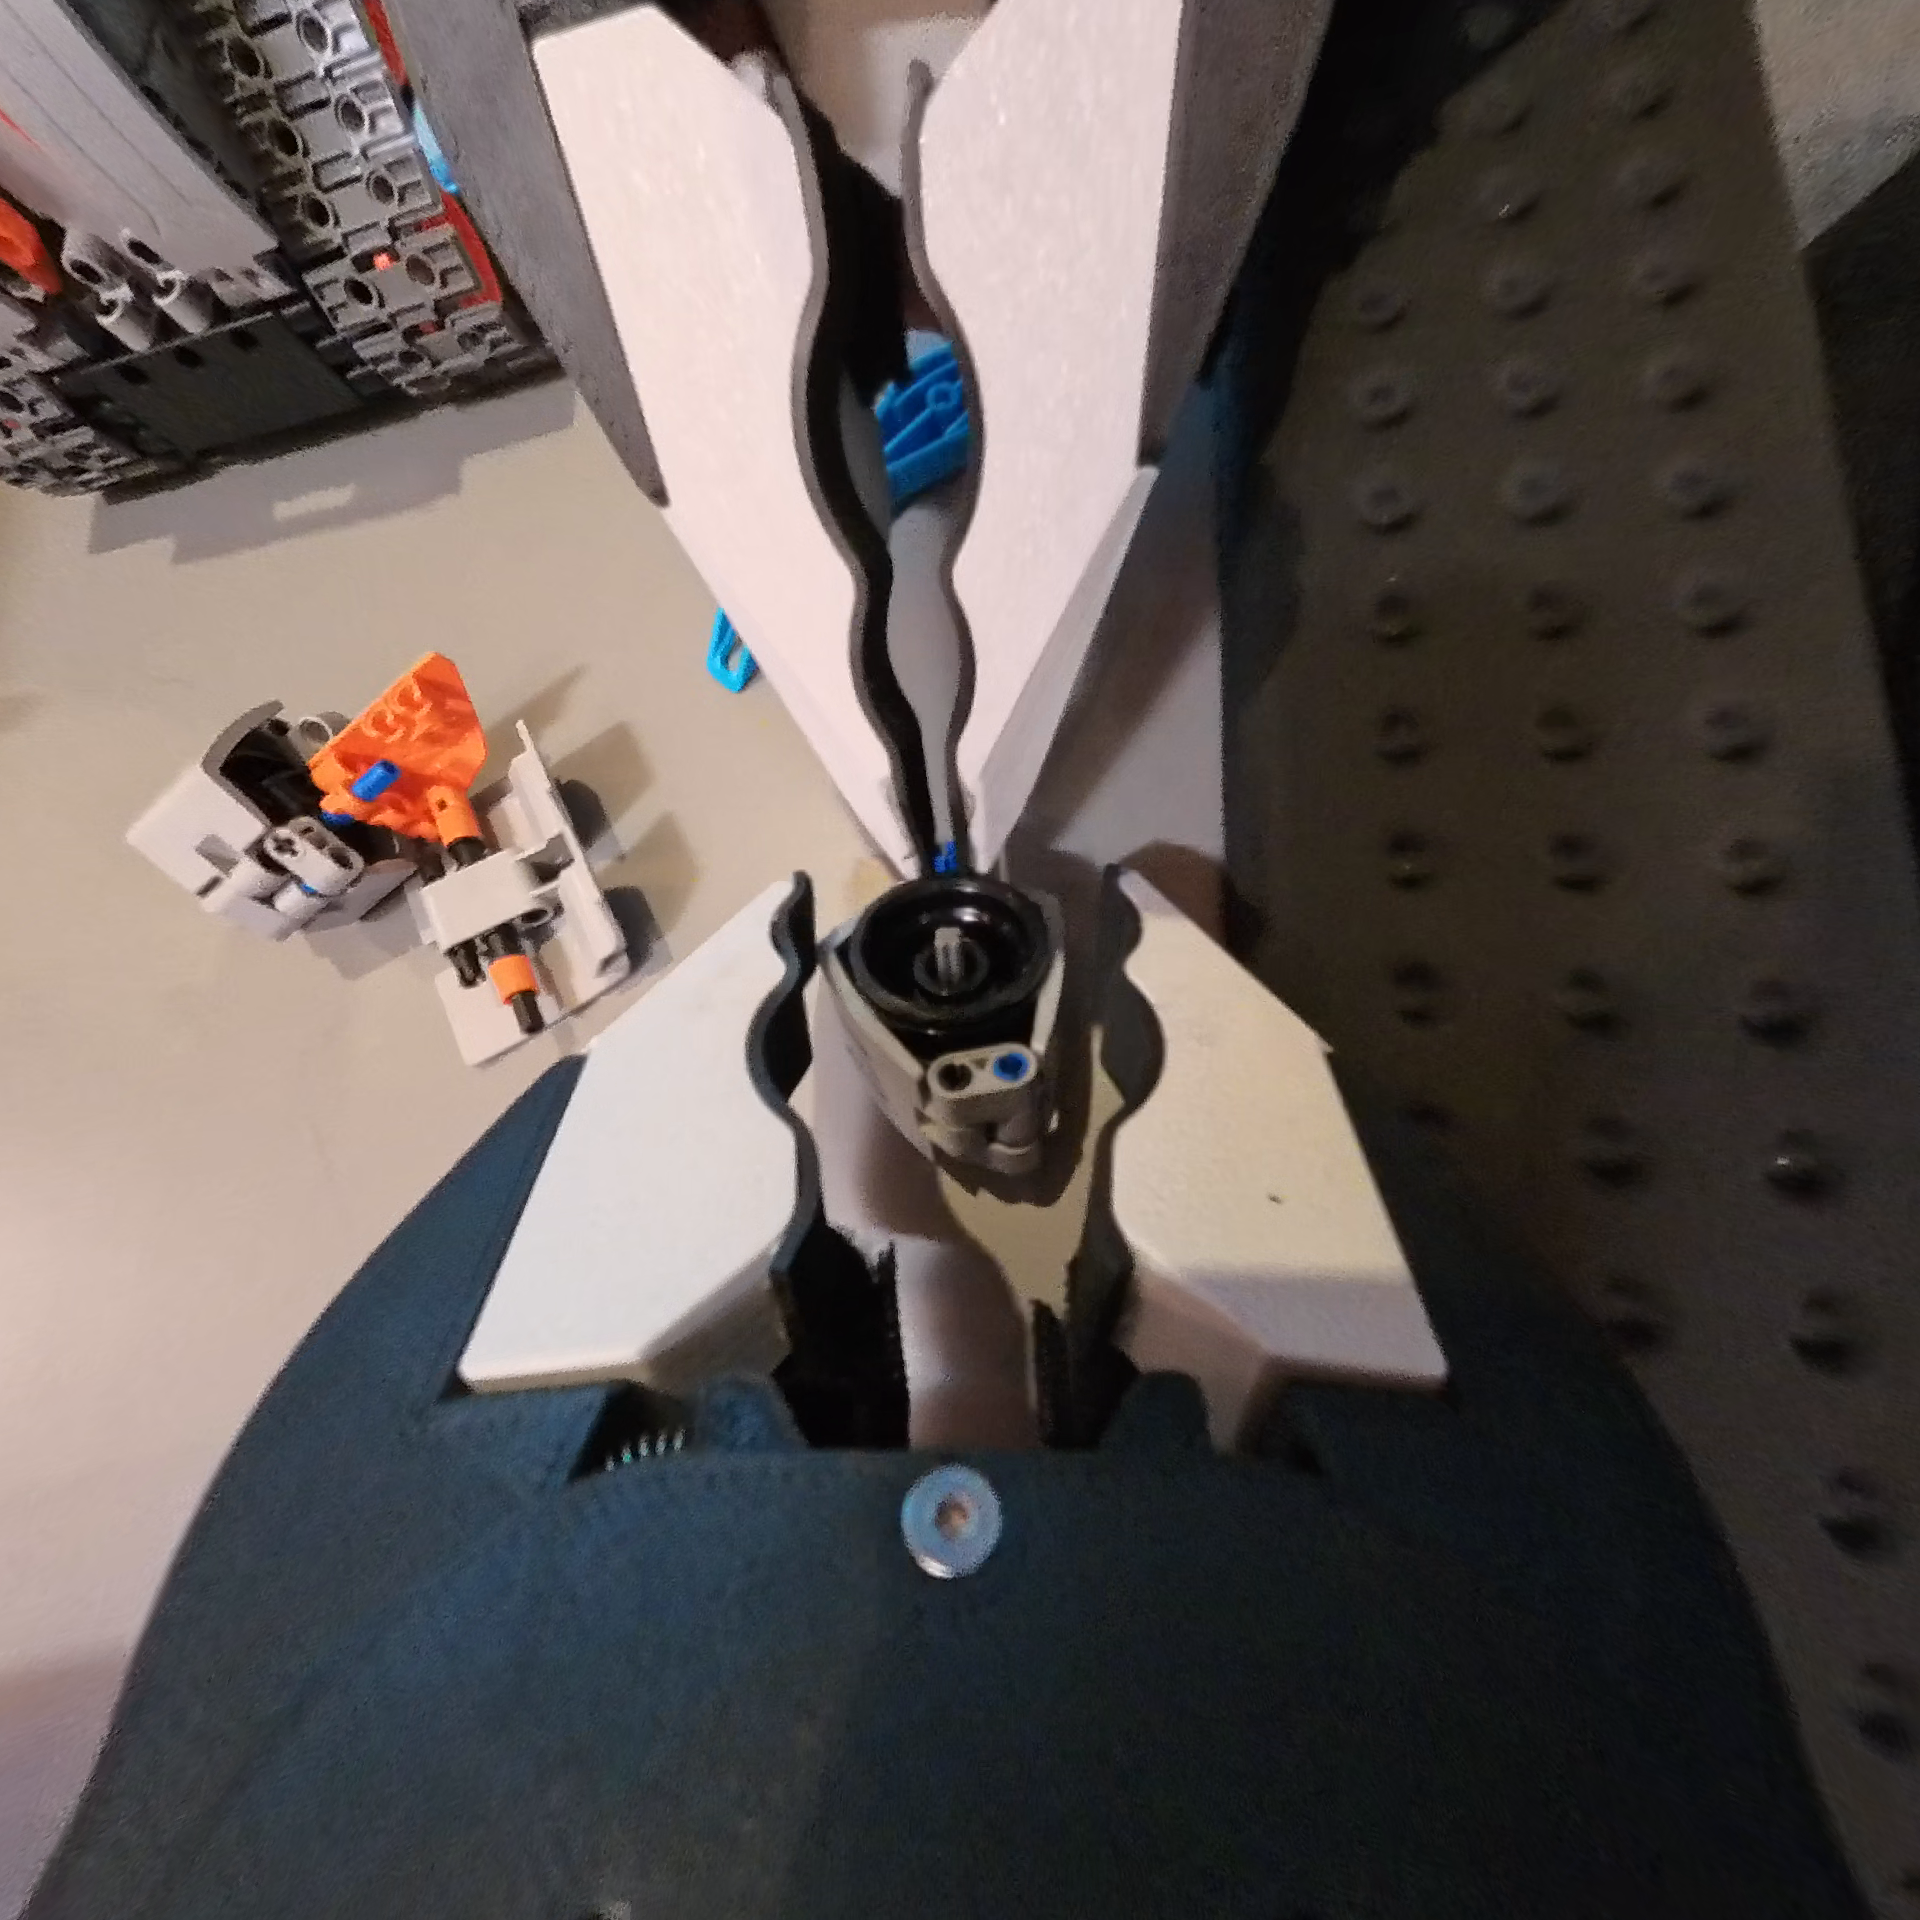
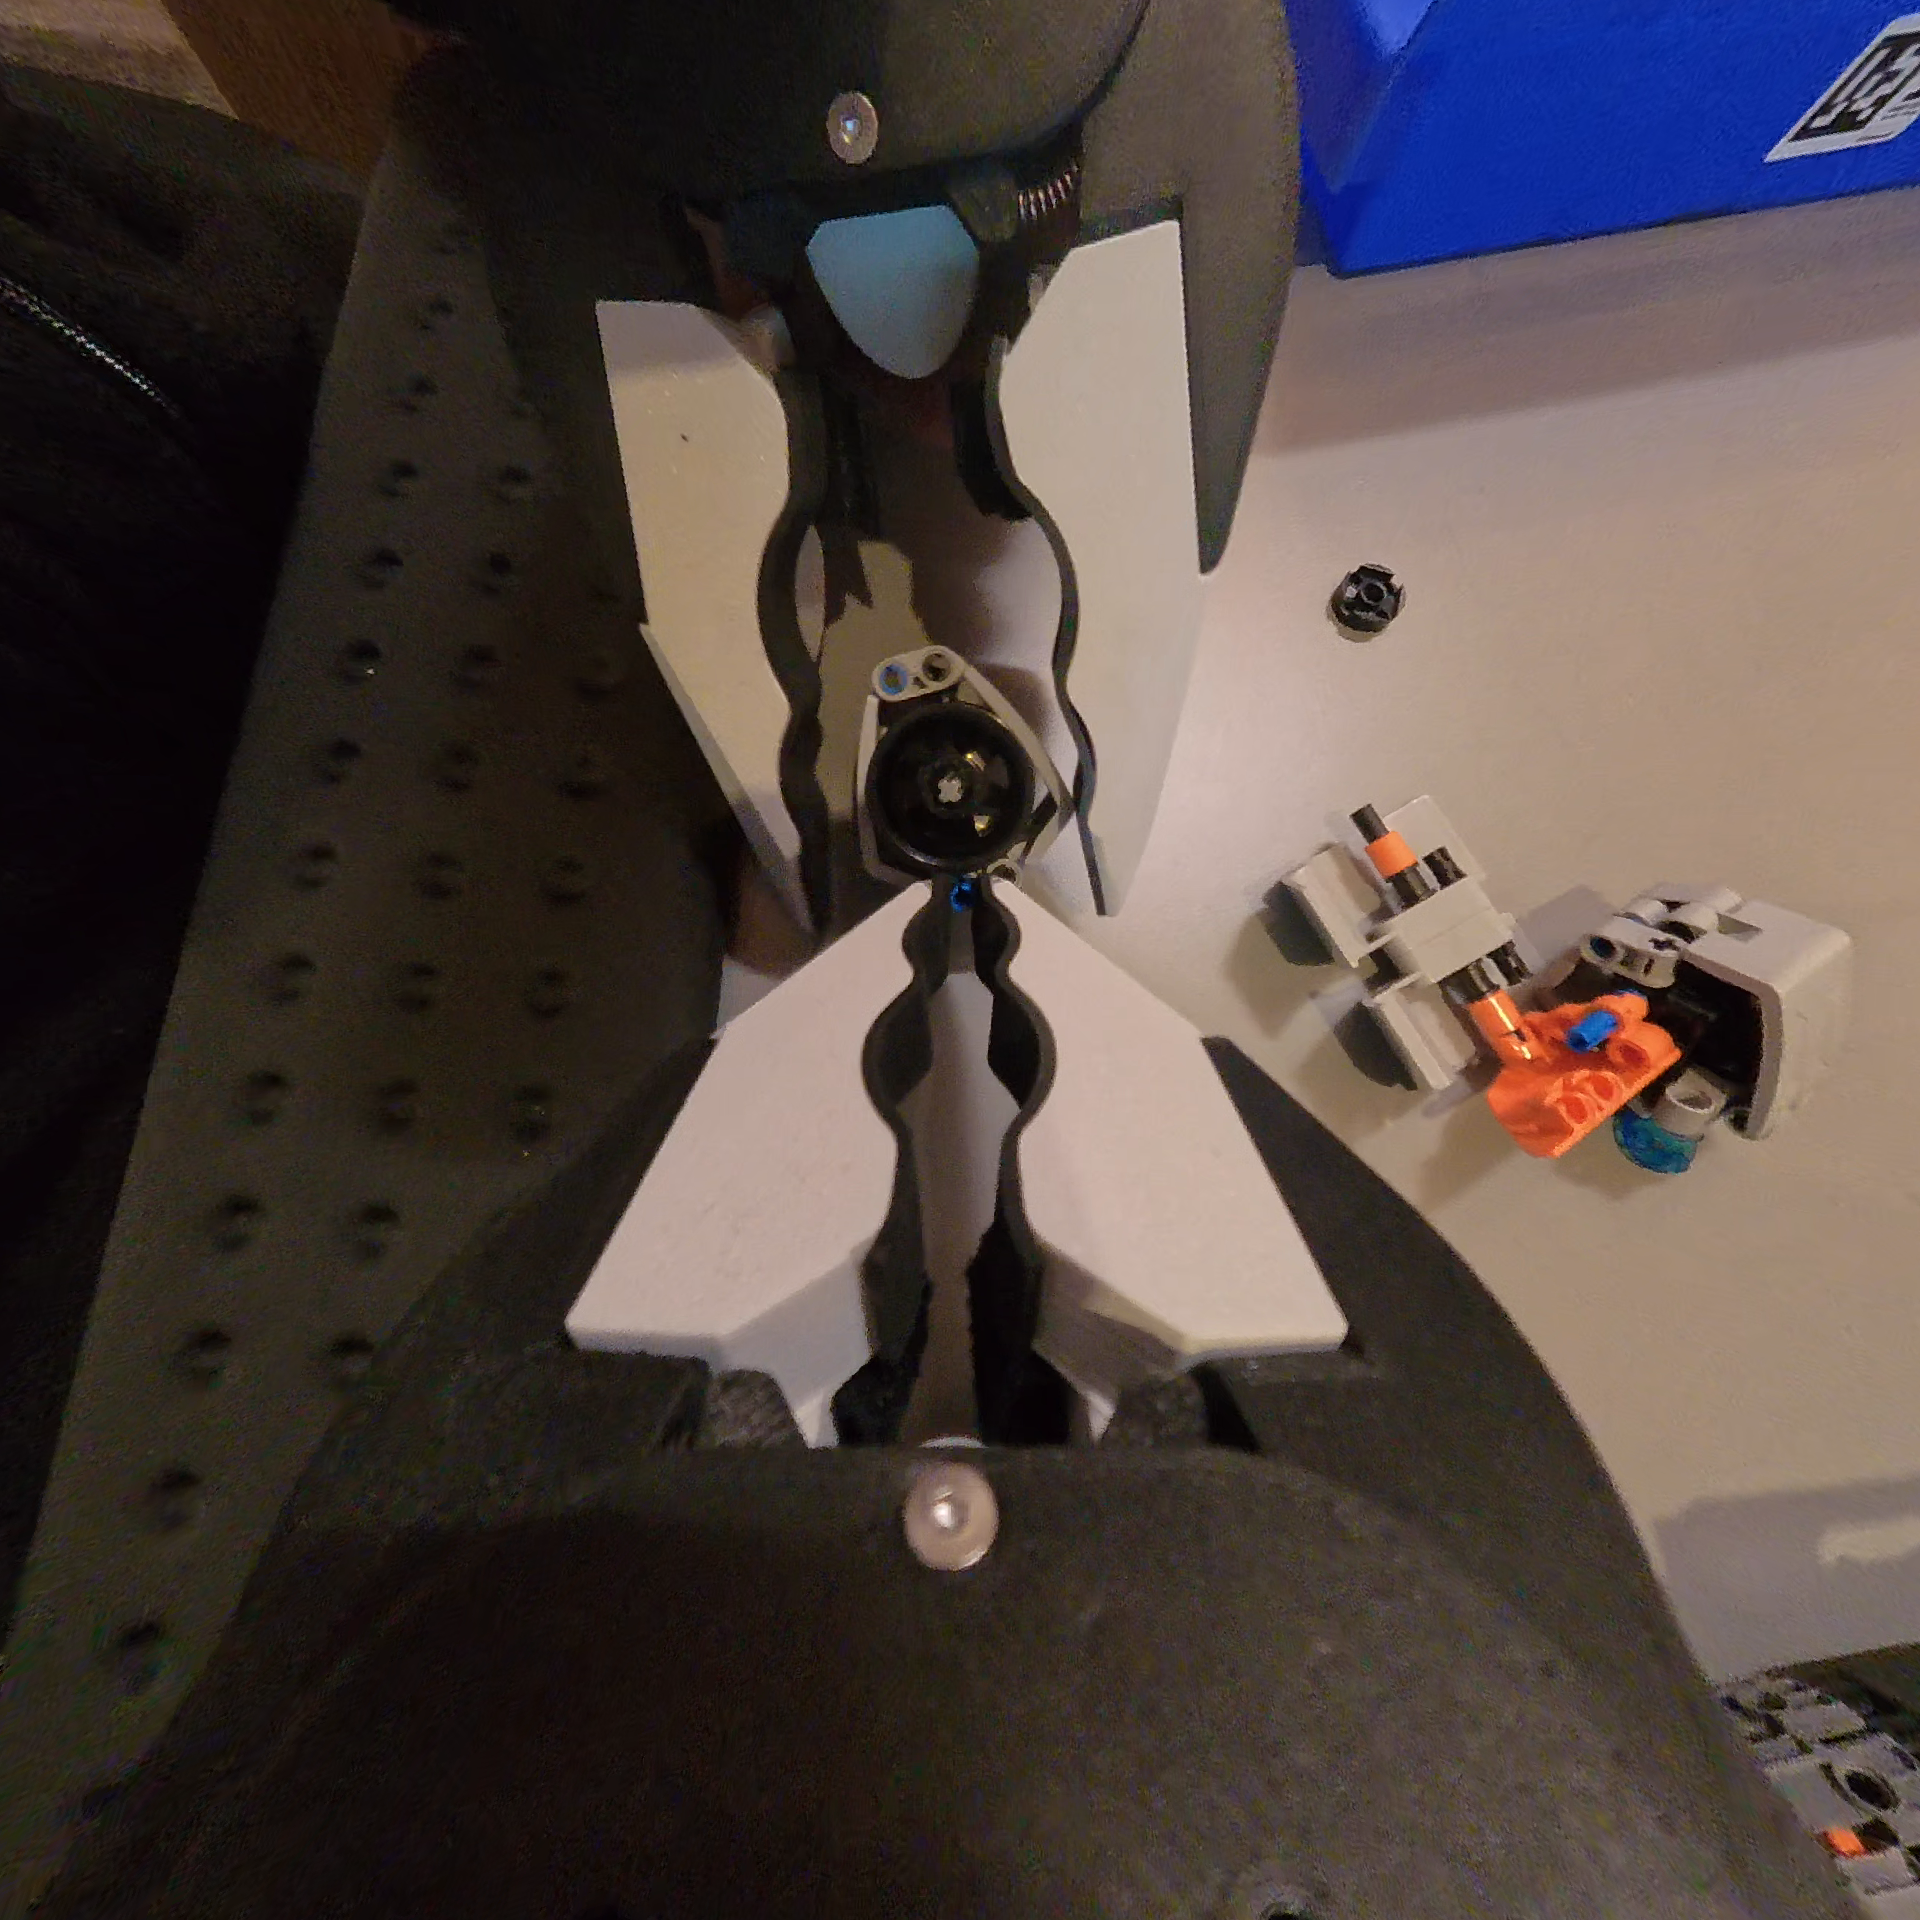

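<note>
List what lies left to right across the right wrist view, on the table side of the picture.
Right tongs shut on a small blue pin → black round piece → grey block with an orange-ringed axle → orange and grey brick assembly.

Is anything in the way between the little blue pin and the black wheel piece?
Nothing visible. The right hand-held gripper holds the pin right at the wheel piece, which the left hand-held gripper grips.

A grey plastic brick piece with a round black wheel hub is sitting between gripper fingers, a small blue pin touching its edge.
</note>
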`<state>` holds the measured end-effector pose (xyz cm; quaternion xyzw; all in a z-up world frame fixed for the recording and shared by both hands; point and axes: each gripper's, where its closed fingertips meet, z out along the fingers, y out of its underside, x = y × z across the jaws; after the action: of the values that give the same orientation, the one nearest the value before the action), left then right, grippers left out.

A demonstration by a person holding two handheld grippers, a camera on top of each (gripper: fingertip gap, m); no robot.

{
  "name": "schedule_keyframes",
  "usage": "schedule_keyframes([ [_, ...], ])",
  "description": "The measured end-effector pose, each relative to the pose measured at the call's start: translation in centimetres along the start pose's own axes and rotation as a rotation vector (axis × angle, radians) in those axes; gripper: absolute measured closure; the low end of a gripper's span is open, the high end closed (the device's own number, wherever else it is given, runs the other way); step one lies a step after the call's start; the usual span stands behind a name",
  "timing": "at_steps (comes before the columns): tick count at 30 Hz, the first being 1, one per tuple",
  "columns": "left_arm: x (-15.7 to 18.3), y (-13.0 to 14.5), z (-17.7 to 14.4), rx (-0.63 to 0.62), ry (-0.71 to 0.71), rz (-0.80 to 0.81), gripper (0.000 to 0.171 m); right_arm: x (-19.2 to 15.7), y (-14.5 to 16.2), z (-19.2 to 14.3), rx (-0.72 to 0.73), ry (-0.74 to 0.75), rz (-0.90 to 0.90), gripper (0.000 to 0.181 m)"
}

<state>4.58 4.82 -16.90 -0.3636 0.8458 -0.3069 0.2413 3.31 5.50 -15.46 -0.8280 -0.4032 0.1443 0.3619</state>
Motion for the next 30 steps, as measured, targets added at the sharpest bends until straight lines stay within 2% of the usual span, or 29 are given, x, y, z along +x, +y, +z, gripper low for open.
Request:
schedule_keyframes([
  [1,-0.2,0.2,0.1,-0.018,-0.021,0.029,0.125,-0.1,-0.1,0.0,0.002,0.004,-0.005,0.180],
  [10,-0.2,0.3,0.1,-0.014,-0.047,0.066,0.126,-0.3,0.1,-0.1,-0.007,0.079,-0.103,0.181],
  [16,0.0,-0.2,0.2,0.016,-0.054,0.094,0.127,-0.5,0.0,-0.6,0.031,0.062,-0.048,0.181],
  [20,0.0,-0.4,0.4,0.029,-0.038,0.086,0.127,-0.5,0.1,-0.9,-0.018,0.137,-0.152,0.181],
  [26,0.1,-1.5,0.1,0.087,-0.036,0.077,0.126,-0.7,-0.9,-2.2,0.112,0.073,-0.002,0.181],
  [30,-0.1,-1.8,0.0,0.105,-0.043,0.076,0.126,-0.6,-1.1,-2.5,0.125,0.090,-0.002,0.181],
])
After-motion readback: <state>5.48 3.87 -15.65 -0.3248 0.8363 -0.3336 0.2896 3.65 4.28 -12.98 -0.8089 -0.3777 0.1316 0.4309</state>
